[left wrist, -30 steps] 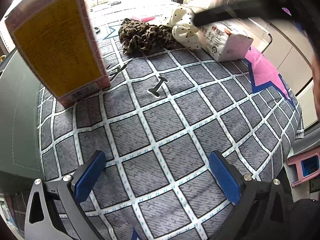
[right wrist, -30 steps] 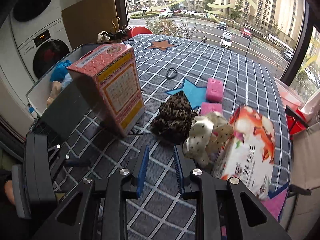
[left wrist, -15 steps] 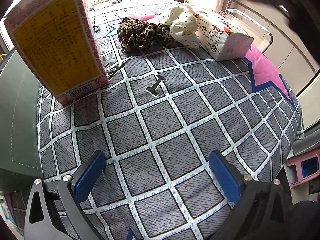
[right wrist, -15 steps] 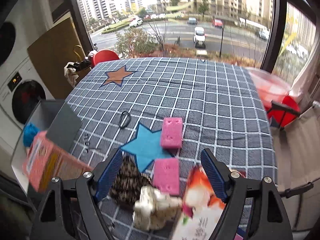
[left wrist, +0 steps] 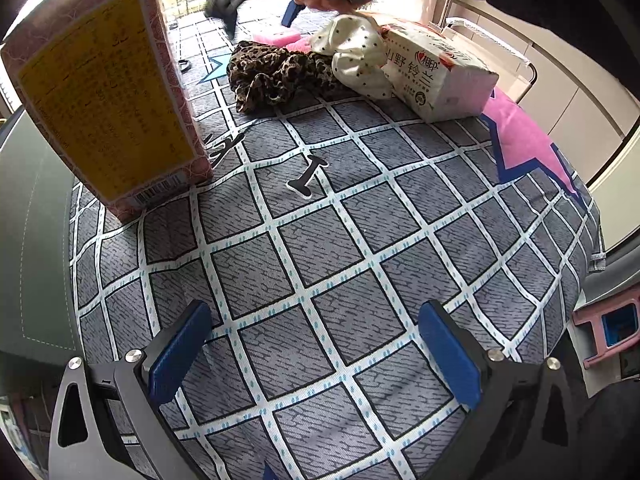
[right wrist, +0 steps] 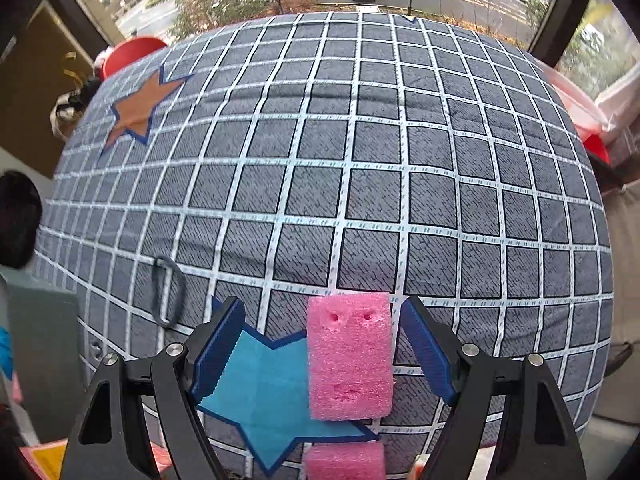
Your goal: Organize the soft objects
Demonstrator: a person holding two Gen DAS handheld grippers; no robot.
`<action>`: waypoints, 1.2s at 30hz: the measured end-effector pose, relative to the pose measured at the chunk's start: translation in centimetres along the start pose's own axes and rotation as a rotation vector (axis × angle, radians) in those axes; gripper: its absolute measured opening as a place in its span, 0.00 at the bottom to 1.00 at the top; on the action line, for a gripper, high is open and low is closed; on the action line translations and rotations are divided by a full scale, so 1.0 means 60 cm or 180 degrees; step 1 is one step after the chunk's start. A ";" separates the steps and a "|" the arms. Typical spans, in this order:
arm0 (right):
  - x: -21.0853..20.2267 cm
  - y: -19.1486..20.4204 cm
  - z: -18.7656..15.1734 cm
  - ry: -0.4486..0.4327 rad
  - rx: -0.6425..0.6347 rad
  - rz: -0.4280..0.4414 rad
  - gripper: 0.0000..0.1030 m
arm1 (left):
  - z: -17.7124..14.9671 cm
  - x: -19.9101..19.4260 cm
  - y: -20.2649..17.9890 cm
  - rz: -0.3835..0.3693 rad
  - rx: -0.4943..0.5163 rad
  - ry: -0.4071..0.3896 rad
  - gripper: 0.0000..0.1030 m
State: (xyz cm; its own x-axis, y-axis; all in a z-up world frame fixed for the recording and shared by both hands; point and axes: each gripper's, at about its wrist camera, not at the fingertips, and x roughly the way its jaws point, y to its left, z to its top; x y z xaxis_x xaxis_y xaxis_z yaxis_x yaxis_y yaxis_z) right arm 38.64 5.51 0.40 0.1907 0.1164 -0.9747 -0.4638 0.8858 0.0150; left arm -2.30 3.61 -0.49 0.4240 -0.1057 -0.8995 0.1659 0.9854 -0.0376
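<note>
I judge the step in hand to be the pick of the first soft piece: my right gripper [right wrist: 320, 354] hangs over the pink sponge [right wrist: 349, 354], which lies on the checked tablecloth [right wrist: 360, 184] between the two blue fingers, nearer the right one. The jaws are closing, but neither pad touches the foam yet, so nothing is held. A second pink sponge [right wrist: 344, 460] lies just behind it, toward me. The next move, as I see it, calls for centring over the block, lowering, and squeezing lightly, since foam gives.

My left gripper [left wrist: 314, 354] stands wide apart and empty over bare cloth, with the leopard cloth [left wrist: 276, 76], the dotted cloth [left wrist: 356, 56] and the tissue pack [left wrist: 436, 74] well ahead of it.

The pack reads "山野铃兰", with "相印" in a red badge. The tall box [left wrist: 104, 100] carries a barcode and small print I cannot read.
</note>
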 end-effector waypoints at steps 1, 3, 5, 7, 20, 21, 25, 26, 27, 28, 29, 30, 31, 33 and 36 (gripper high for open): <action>0.007 0.013 -0.010 0.0019 -0.0179 -0.0136 0.50 | 0.001 0.001 0.000 -0.0004 0.0006 -0.0008 1.00; 0.015 0.034 -0.035 0.0010 -0.0452 -0.0316 0.43 | 0.001 0.000 0.001 -0.0010 0.0016 -0.0018 1.00; 0.010 0.048 -0.066 0.0058 -0.0602 -0.0287 0.43 | 0.001 0.001 0.003 -0.0015 0.0022 -0.0027 1.00; 0.004 0.060 -0.105 0.0099 -0.0727 -0.0225 0.43 | 0.003 0.002 0.003 -0.0015 0.0021 -0.0037 1.00; -0.057 0.040 -0.388 0.0141 -0.0299 0.0759 0.44 | -0.006 -0.014 0.025 -0.0259 -0.0096 -0.0022 1.00; -0.064 0.032 -0.402 0.0103 -0.0217 0.0902 0.48 | -0.009 -0.019 0.029 -0.0286 -0.0106 -0.0032 1.00; -0.138 -0.017 -0.441 -0.0546 -0.0071 0.0830 0.83 | -0.008 -0.039 0.041 -0.0327 -0.0156 -0.0109 1.00; -0.156 -0.021 -0.445 -0.0656 -0.0075 0.0825 0.83 | -0.006 -0.046 0.043 -0.0329 -0.0161 -0.0148 1.00; -0.174 -0.034 -0.457 -0.0770 -0.0071 0.0824 0.82 | 0.000 -0.055 0.044 -0.0328 -0.0157 -0.0215 1.00; -0.187 -0.040 -0.471 -0.0847 -0.0057 0.0802 0.83 | 0.004 -0.063 0.043 -0.0326 -0.0158 -0.0266 1.00; -0.198 -0.049 -0.482 -0.0914 -0.0034 0.0761 0.83 | 0.007 -0.071 0.039 -0.0319 -0.0171 -0.0302 1.00; -0.206 -0.055 -0.494 -0.0960 -0.0007 0.0724 0.83 | 0.016 -0.075 0.041 -0.0326 -0.0221 -0.0343 1.00; -0.210 -0.070 -0.515 -0.1007 0.0045 0.0677 0.83 | 0.023 -0.075 0.041 -0.0335 -0.0265 -0.0357 1.00; -0.217 -0.090 -0.552 -0.1044 0.0154 0.0612 0.83 | 0.043 -0.066 0.044 -0.0326 -0.0405 -0.0335 1.00; -0.210 -0.116 -0.609 -0.1023 0.0318 0.0696 0.83 | 0.066 -0.050 0.030 -0.0260 -0.0451 -0.0263 1.00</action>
State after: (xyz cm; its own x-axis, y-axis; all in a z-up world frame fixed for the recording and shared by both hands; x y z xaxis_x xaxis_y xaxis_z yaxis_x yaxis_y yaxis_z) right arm 7.83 -18.55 4.44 0.3651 0.4275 -0.8270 -0.4401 0.8620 0.2513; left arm 0.26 5.20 3.89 0.4870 -0.1911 -0.8523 0.0782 0.9814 -0.1754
